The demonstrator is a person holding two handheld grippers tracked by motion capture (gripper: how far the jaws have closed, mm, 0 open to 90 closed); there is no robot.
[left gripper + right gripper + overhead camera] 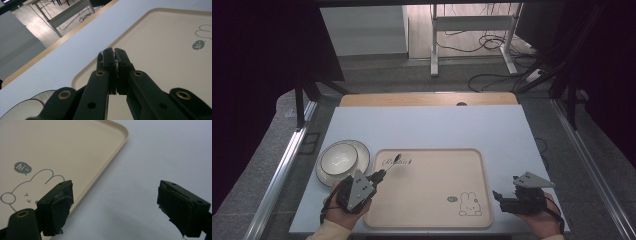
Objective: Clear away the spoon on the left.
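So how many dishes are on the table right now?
2: a white bowl sitting on a plate left of the tray. Anything under the hands would be hidden.

A pale blue-grey tabletop (427,127) with a strip of light wood along its far edge. Two things lie directly on it. A beige rectangular tray (432,187) with rounded corners sits near the front edge, roughly centred, printed with a cursive word at its far left and a rabbit drawing saying "hi" at its near right. Just left of the tray rests a white plate (326,175), a white bowl (339,159) on it.
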